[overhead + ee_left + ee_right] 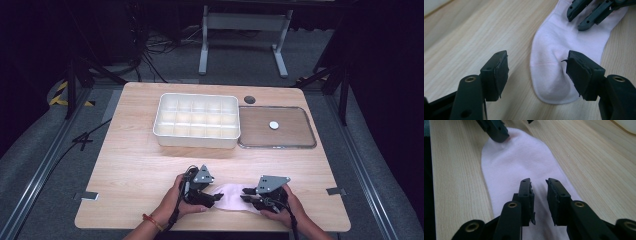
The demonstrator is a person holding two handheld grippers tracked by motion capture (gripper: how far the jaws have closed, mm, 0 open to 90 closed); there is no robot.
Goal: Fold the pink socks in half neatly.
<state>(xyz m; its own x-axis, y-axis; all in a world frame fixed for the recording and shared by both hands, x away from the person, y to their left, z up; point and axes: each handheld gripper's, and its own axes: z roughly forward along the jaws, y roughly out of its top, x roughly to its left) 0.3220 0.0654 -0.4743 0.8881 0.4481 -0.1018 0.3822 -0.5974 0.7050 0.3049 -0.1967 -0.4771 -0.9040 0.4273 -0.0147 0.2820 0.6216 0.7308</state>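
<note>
- Item: one white sock, lying flat near the front edge of the worktop, between the two hands.
- Handling, as I judge it: light, limp, thin knit; bunches easily and will not break. Best pinched through a fold at toe or cuff.
- Left tongs: apart, straddling the rounded toe end, pads not pressing.
- Right tongs: narrowed to a slim gap over the fabric; no fold caught between them.

left gripper agape, right gripper narrowed
</note>
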